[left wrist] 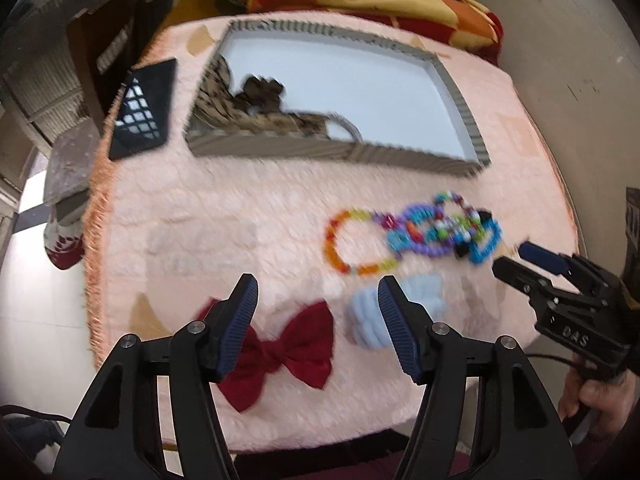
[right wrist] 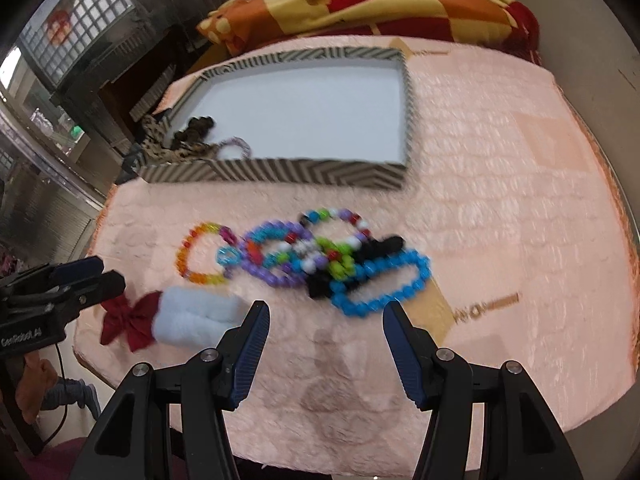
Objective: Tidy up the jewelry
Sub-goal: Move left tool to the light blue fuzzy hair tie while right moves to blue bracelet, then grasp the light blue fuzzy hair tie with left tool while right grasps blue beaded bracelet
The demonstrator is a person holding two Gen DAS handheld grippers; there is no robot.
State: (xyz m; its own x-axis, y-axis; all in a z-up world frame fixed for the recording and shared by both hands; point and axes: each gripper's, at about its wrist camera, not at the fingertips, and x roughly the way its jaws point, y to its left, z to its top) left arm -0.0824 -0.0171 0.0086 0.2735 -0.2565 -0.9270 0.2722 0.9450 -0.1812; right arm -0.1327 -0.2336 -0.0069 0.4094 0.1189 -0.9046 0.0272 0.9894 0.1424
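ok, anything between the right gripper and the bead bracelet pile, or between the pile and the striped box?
Nothing visible. The right gripper is open and empty, with bare pink cloth up to the bracelet pile. More bare cloth separates the pile from the striped box, whose near wall is low. The white scrunchie and red bow lie off left.

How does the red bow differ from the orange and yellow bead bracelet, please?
The red bow is soft cloth in a single colour; the orange and yellow bead bracelet is an open ring of many-coloured beads. The bow lies apart; the bracelet touches the tangled bead pile. Both lie outside the box.
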